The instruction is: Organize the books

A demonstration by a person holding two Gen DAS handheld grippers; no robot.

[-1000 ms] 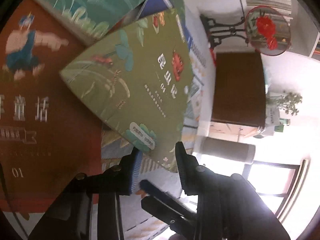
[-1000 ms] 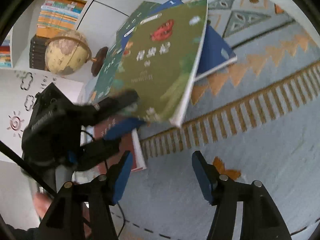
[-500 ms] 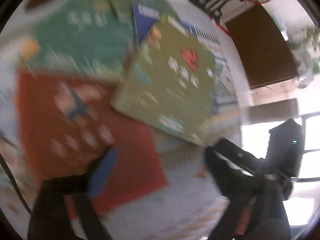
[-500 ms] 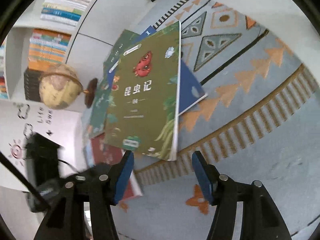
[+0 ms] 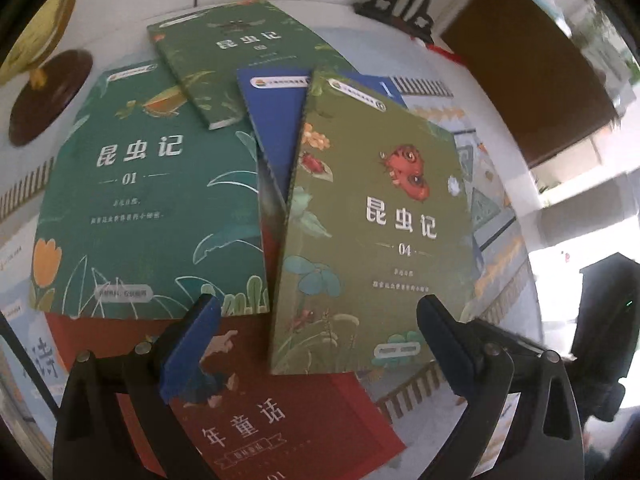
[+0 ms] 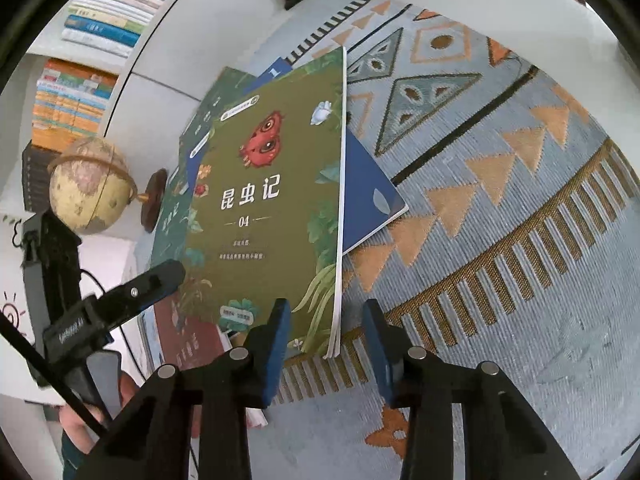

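Observation:
Several books lie fanned out on a patterned rug. An olive-green book marked 04 (image 5: 376, 232) lies on top, also in the right wrist view (image 6: 272, 216). Under it are a blue book (image 5: 272, 120), a teal book marked 01 (image 5: 152, 200), a dark green book (image 5: 240, 56) and a red book (image 5: 280, 412). My left gripper (image 5: 316, 344) is open and empty, hovering over the red book and the olive book's near edge. My right gripper (image 6: 326, 344) is open, its fingers either side of the olive book's near right corner, not touching.
A globe on a wooden stand (image 6: 92, 188) stands left of the books. Shelves of books (image 6: 80, 72) line the back wall. A black ornate stand (image 5: 404, 4) and a dark brown cabinet (image 5: 532, 76) are behind. The blue-grey rug (image 6: 500, 220) extends right.
My left gripper let go of the olive book, opened wide and pulled back. The olive book now lies flat on the pile. My right gripper moved in to its near right corner.

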